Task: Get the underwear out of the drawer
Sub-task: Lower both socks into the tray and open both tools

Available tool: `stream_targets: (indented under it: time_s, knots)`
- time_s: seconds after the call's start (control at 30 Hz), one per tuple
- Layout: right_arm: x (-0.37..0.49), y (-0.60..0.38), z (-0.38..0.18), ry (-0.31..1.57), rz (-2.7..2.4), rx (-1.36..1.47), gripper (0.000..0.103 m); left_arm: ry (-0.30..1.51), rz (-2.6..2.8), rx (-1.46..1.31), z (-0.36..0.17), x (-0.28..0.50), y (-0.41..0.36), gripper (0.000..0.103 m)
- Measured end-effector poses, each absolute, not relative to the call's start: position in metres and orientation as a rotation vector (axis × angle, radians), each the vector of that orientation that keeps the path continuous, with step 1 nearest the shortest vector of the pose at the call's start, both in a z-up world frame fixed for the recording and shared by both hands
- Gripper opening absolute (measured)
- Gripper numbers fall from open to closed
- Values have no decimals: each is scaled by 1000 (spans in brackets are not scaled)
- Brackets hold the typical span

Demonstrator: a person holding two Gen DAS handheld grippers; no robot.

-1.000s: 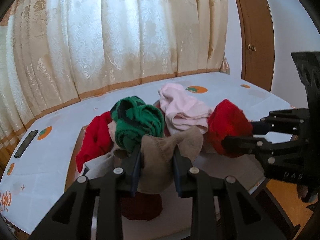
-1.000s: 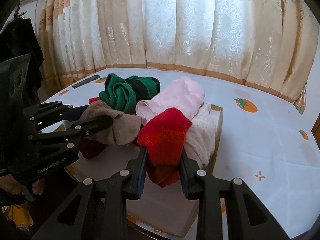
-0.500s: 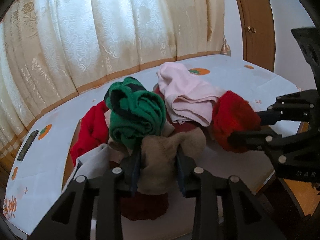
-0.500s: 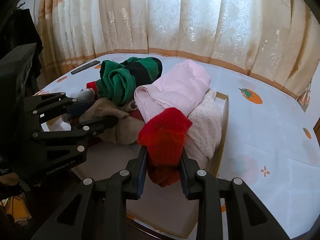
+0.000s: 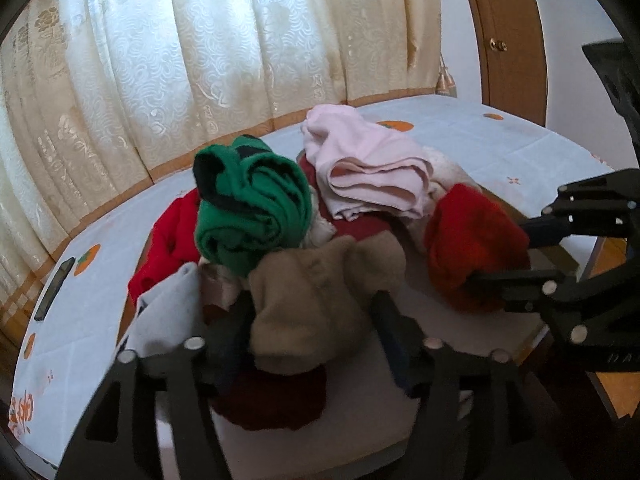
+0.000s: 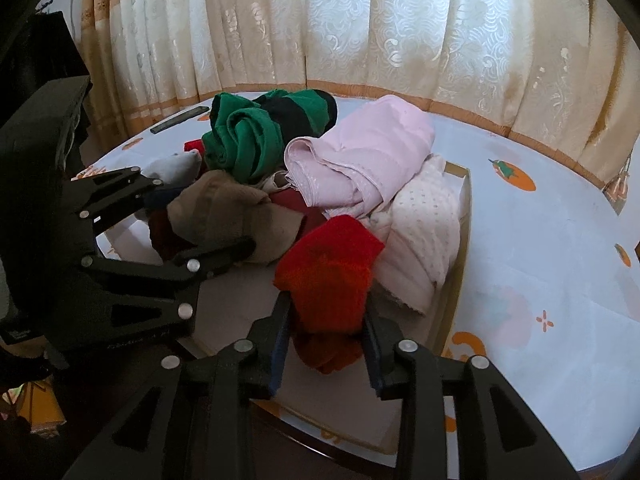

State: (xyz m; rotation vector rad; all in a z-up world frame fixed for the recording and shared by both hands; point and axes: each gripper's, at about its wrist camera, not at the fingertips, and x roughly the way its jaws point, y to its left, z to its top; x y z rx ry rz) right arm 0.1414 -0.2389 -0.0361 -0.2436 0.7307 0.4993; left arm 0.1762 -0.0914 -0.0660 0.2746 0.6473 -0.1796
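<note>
A shallow drawer (image 6: 464,216) lined in white sits on the tablecloth, piled with underwear. My left gripper (image 5: 312,312) is over its near side, and its jaws are opening. A tan garment (image 5: 316,296) slumps between them, and the pads no longer squeeze it. From the right wrist view, the left gripper (image 6: 204,216) comes in from the left around the tan garment (image 6: 224,208). My right gripper (image 6: 326,312) has a bright red garment (image 6: 328,272) between its jaws, which are opening a little while the pads still touch it. The left wrist view shows the right gripper (image 5: 500,256) on that red garment (image 5: 468,240).
In the drawer lie a green and black roll (image 5: 256,216), a folded pink piece (image 5: 368,168), a white dotted one (image 6: 428,220), another red piece (image 5: 172,240), grey cloth (image 5: 168,312) and a dark red item (image 5: 272,404). A dark remote (image 6: 180,120) lies by the curtains. A wooden door (image 5: 508,40) stands at right.
The left jaws have spread wide and let go of the tan garment, which has sagged. The right jaws have widened slightly around the red garment. Both grippers stayed in place.
</note>
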Motion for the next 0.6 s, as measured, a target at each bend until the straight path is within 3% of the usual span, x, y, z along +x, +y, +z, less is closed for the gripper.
stream_targets:
  time_s: [0.1,0.23,0.4,0.6]
  knots:
    - [136,-240,-36,720,490,-238,45,640,-183,264,-64,170,-91,74]
    - [129,-246,-32,688,475,-212,58,628,-190,246,-58,160,-87,76]
    - [116,-254,-26,659,467,-181,59,598,-186,216,-46,141,-77,85]
    - [85,-256,-15,605,482,-158,59,539,-173,156,-30,111,-61,87]
